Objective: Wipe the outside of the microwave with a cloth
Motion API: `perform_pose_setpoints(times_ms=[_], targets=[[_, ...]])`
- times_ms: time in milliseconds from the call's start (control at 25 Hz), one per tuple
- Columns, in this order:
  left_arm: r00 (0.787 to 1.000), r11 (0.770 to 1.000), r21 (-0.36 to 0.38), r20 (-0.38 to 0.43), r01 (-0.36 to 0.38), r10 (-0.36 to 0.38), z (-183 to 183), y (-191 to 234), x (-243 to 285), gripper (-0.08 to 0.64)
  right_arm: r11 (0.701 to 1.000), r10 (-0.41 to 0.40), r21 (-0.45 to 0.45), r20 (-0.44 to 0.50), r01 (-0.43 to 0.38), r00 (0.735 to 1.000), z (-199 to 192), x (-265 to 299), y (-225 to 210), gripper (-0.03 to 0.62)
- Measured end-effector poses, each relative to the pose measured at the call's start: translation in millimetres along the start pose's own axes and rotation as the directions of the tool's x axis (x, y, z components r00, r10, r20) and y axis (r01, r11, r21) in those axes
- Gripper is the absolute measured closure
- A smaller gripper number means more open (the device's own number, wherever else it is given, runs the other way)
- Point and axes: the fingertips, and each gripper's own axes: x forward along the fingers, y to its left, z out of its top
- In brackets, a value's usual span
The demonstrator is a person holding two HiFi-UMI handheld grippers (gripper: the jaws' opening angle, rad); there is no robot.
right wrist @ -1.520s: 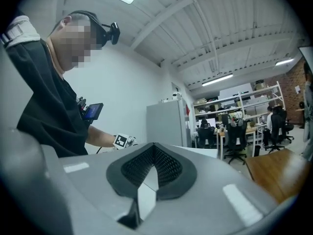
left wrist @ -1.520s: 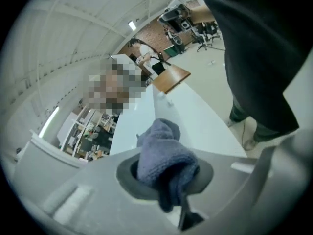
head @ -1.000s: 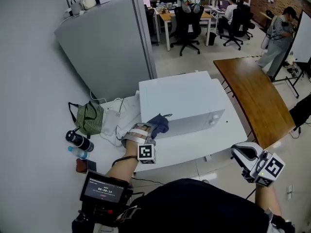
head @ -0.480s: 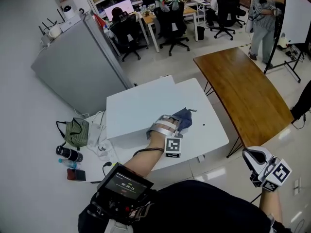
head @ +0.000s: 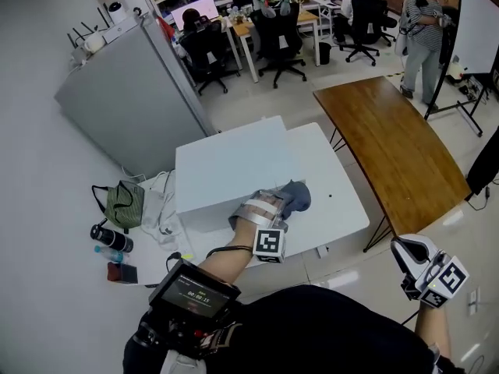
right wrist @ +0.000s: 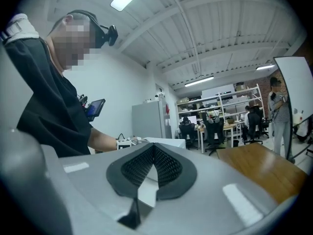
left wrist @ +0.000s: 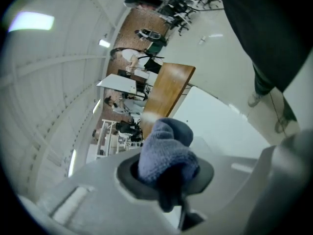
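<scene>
left gripper [head: 278,204] + cloth [head: 298,195] | slid along microwave [head: 226,162] near side | left end → right end

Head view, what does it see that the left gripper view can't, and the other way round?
Only the head view shows the right gripper and the green bag. Only the left gripper view shows the ceiling light and jaws closed on the blue cloth. Both show that cloth and the brown table.
</scene>
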Motion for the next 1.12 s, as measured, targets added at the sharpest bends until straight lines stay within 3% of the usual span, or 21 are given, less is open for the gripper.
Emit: perform_pose_setpoints(times_ms=[40,80,120,160,240,360,400,440,480,560,640,840,1000,1120], targets=[[1.000,0.995,-0.103,-0.005,0.003,-0.004,-26.8,-13.0,-22.1,0.503,1.000,0.023,-0.008,-0.003,-0.023,1.000,0.8,15.4,14.5,0.588],[1.000,0.972,-0.235,-0.016,0.005,-0.009,-59.8,-29.2,-43.5,0.503,0.999,0.050,-0.015,-0.006,-0.050,0.999,1.5,32.5,31.3,0.588],[0.999,0.922,-0.388,-0.029,0.002,-0.015,-96.8,-48.0,-64.7,0.503,0.997,0.079,-0.021,-0.009,-0.079,0.997,2.2,50.5,50.1,0.588],[0.999,0.840,-0.543,-0.047,-0.008,-0.021,-136.0,-68.7,-86.0,0.503,0.994,0.109,-0.023,-0.012,-0.109,0.994,2.5,68.5,70.2,0.588],[0.995,0.617,-0.785,-0.096,-0.055,-0.033,-211.9,-109.0,-127.5,0.503,0.986,0.163,-0.022,-0.024,-0.164,0.986,1.6,101.6,109.4,0.588],[0.990,0.284,-0.949,-0.143,-0.135,-0.008,-292.7,-139.7,-170.8,0.503,0.975,0.220,-0.025,-0.052,-0.221,0.974,-1.2,138.5,158.5,0.588],[0.991,0.191,-0.972,-0.137,-0.135,0.007,-304.9,-140.8,-177.1,0.503,0.972,0.232,-0.024,-0.059,-0.234,0.971,-0.6,146.5,171.3,0.588],[0.992,0.122,-0.985,-0.122,-0.123,0.021,-310.7,-138.9,-178.8,0.503,0.970,0.241,-0.019,-0.059,-0.243,0.969,2.3,152.9,181.8,0.588],[0.994,0.075,-0.992,-0.102,-0.104,0.035,-312.3,-135.3,-176.1,0.503,0.969,0.246,-0.014,-0.055,-0.247,0.968,6.5,157.7,189.4,0.588],[0.997,0.024,-0.998,-0.060,-0.062,0.058,-307.8,-125.6,-162.5,0.503,0.972,0.233,-0.022,-0.065,-0.234,0.970,8.1,159.6,191.8,0.588],[0.997,0.003,-1.000,-0.028,-0.028,0.073,-296.6,-114.1,-143.8,0.503,0.977,0.206,-0.036,-0.083,-0.210,0.975,3.4,152.4,182.8,0.588],[0.997,0.018,-0.998,0.056,0.055,0.060,-226.3,-81.0,-82.8,0.503,0.989,0.139,-0.030,-0.075,-0.142,0.987,-3.6,108.8,132.4,0.588],[0.993,-0.030,-0.994,0.107,0.109,0.045,-155.8,-56.6,-24.9,0.503,0.995,0.098,0.012,-0.057,-0.097,0.994,-10.5,60.6,67.0,0.588],[0.991,-0.032,-0.991,0.133,0.133,0.022,-108.7,-40.4,14.7,0.503,0.997,0.069,0.040,-0.048,-0.067,0.996,-15.4,29.0,18.3,0.588]])
